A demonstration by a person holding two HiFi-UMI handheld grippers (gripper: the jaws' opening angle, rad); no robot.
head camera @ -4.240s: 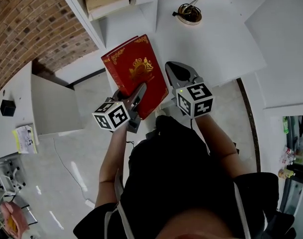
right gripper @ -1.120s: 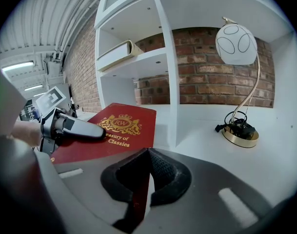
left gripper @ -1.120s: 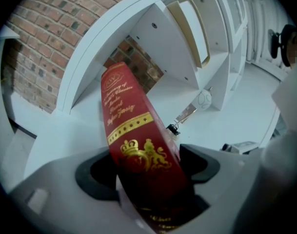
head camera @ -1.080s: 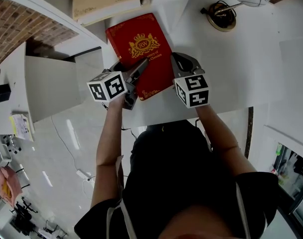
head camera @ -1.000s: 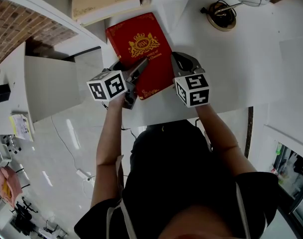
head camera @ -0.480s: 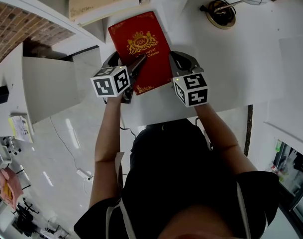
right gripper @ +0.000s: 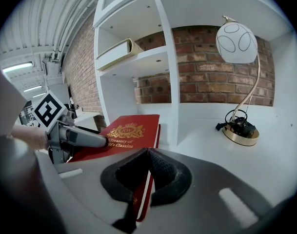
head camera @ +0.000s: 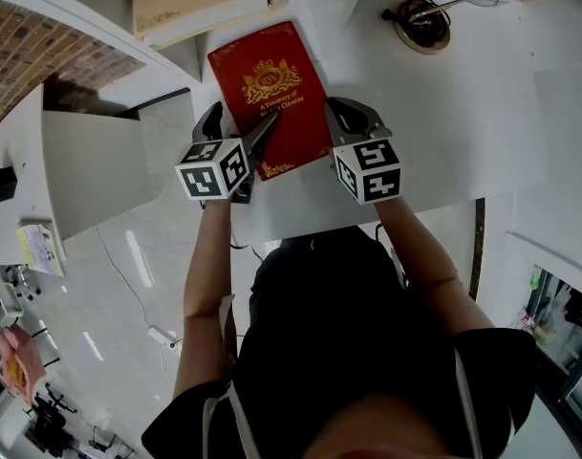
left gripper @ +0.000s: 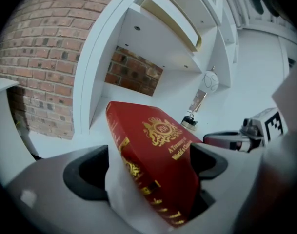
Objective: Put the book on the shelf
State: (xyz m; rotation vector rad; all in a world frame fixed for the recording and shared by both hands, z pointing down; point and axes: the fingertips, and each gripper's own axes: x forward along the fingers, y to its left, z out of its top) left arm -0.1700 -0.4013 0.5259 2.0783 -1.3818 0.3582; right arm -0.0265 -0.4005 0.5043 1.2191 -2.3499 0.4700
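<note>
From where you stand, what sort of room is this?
Probably a home study or living-room set: white built-in shelves against a brick wall, a globe lamp, and a red book of classics.

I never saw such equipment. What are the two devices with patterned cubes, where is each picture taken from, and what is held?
A person holds in each hand a gripper with two jaws and a marker cube. One picture is from a head camera, two from cameras on the grippers. A red book and a lamp are on the white surface. The jaws of the left gripper have just been opening, with the book between them. The jaws of the right gripper are shut at its edge.
</note>
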